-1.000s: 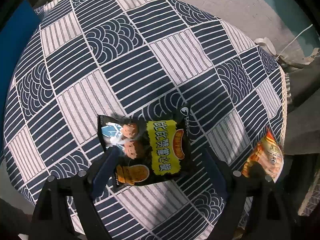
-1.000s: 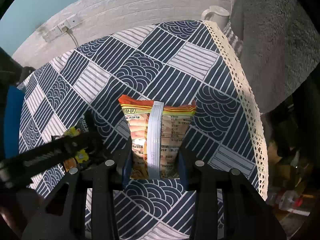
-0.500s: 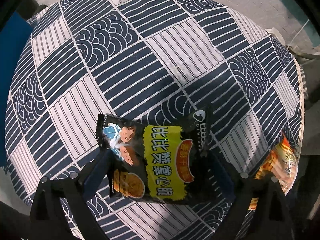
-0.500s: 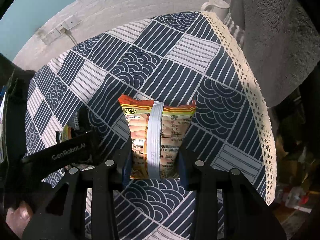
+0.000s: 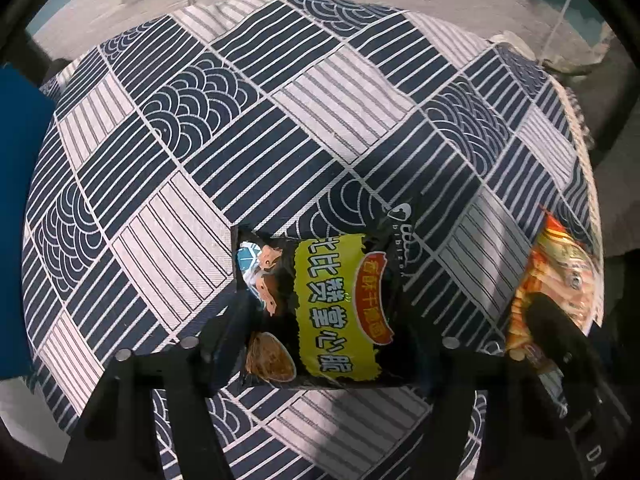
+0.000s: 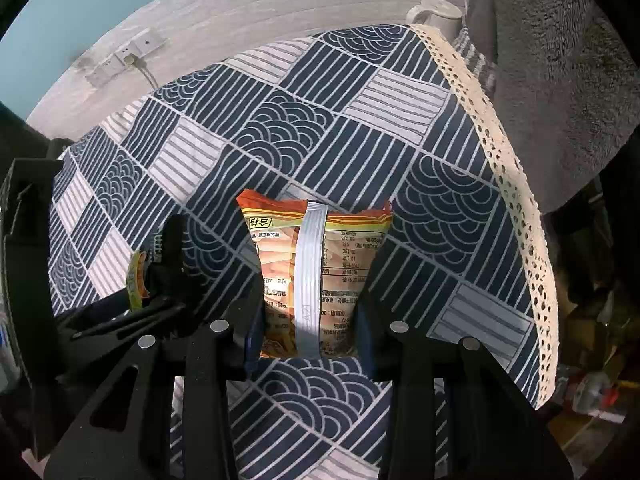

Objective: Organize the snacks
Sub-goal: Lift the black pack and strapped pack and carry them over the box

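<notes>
- Left gripper point(image 5: 320, 344): its fingers are clamped on the two side edges of the black-and-yellow snack bag point(image 5: 320, 308). The bag bulges and creases between them, its printed front toward the camera. It looks lifted off the cloth, though I cannot be sure.
- Right gripper point(image 6: 308, 320): its fingers are pressed against both sides of the orange snack bag point(image 6: 316, 276), back seam up. The lower half is squeezed narrower than the flared top. Gripping low on the pack probably keeps it steady for carrying.
- The two bags are held well apart, one per hand, the orange one at the right of the black one; each shows at the edge of the other camera's view. That spacing likely keeps the grippers from colliding.
- Under both lies the counter's navy patterned tablecloth point(image 6: 360, 148) with a lace edge point(image 6: 516, 184), bare ahead of the bags.
- Beyond: a white mug point(image 6: 436, 16) at the far corner and a wall socket point(image 6: 124, 56).
</notes>
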`<state>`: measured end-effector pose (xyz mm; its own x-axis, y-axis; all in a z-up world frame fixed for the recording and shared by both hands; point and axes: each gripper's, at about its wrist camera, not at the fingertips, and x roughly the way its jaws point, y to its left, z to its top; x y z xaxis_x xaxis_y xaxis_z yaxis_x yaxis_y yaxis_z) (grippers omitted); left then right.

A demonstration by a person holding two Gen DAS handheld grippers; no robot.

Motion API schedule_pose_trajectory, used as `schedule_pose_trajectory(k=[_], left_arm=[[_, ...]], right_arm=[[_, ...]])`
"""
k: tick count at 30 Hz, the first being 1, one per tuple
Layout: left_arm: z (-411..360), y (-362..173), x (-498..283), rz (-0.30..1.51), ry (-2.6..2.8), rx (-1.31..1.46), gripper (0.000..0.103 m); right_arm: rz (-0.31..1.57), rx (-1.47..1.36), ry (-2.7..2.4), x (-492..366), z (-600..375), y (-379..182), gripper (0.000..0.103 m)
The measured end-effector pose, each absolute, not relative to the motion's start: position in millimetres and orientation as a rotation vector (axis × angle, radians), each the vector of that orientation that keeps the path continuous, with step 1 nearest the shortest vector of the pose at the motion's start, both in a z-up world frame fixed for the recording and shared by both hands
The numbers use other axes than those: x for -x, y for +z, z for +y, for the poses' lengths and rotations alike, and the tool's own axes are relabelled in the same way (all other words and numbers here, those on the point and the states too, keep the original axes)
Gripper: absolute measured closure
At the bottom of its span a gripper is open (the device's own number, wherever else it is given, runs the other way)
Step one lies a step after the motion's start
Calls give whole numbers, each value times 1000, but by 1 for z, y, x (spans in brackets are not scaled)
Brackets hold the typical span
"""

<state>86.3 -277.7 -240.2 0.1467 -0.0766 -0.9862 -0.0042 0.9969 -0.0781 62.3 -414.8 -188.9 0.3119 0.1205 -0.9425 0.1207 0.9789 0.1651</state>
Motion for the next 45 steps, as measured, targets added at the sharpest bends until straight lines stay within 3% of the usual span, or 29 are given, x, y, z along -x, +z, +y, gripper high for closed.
schedule_pose_trajectory(k=[8, 23, 45], left_arm=[[-260, -225, -82, 1403, -101, 69, 45], [-197, -175, -67, 1305, -129, -1, 45], [-12, -61, -45, 1075, -39, -17, 45]], right_arm=[[1236, -207, 24, -55, -395, -177, 66], [1177, -126, 97, -43, -335, -142, 66], [1041, 4, 334, -62, -175, -47, 66]])
